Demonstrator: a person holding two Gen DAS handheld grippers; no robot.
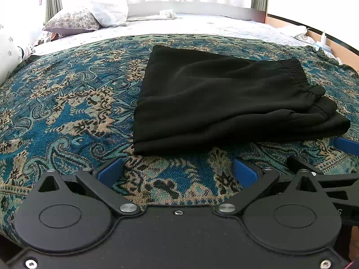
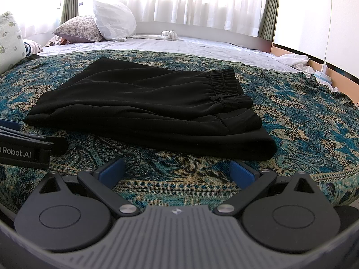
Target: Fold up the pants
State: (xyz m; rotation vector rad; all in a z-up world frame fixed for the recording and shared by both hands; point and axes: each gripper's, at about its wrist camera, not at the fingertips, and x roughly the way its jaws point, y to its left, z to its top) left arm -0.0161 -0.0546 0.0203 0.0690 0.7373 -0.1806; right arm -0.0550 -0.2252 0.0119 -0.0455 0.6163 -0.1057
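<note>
Black pants (image 1: 215,103); teal, blue and beige paisley bedspread (image 1: 67,103); white sheet (image 2: 179,44); floral pillow (image 2: 78,28); blue-padded tongs (image 2: 177,170).

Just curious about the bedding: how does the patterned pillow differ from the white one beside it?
The patterned pillow has a small floral print and lies low; the white pillow is plain, crinkled and propped upright, rising higher. Both sit at the head of the bed, by the curtains.

pants (image 1: 215,103): matt black cloth, soft, waistband gathered
bedspread (image 1: 67,103): coarse woven cloth, teal and tan paisley
left gripper (image 1: 178,168): matt black plastic, shiny metal pivots, blue pads
right gripper (image 2: 177,168): ribbed grey plastic base
sheet (image 2: 179,44): white cloth, wrinkled
</note>
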